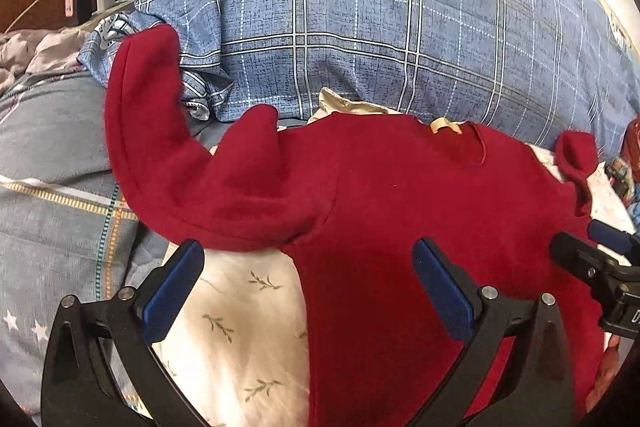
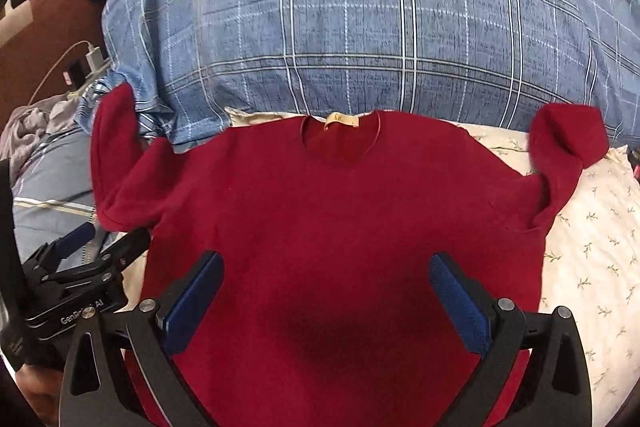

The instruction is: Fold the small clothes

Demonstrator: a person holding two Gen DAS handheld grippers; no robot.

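While the red shirt (image 1: 400, 195) lies spread on the bed just ahead of the open, empty left claw (image 1: 308, 283), its crumpled left sleeve (image 1: 160, 147) should be smoothed flat first. In the right view, the right claw (image 2: 326, 291) is held open above the hem; the right sleeve (image 2: 560, 163) should be straightened likewise.

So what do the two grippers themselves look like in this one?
Both match. The left gripper and right gripper each have two black, angular, cut-out arms with silver pivot bolts, ending in flat blue ribbed pads. Seen from the right wrist, the left gripper's black body carries white lettering, partly hidden, starting "GenR" and ending "AI". No cables or sleeves show on either.
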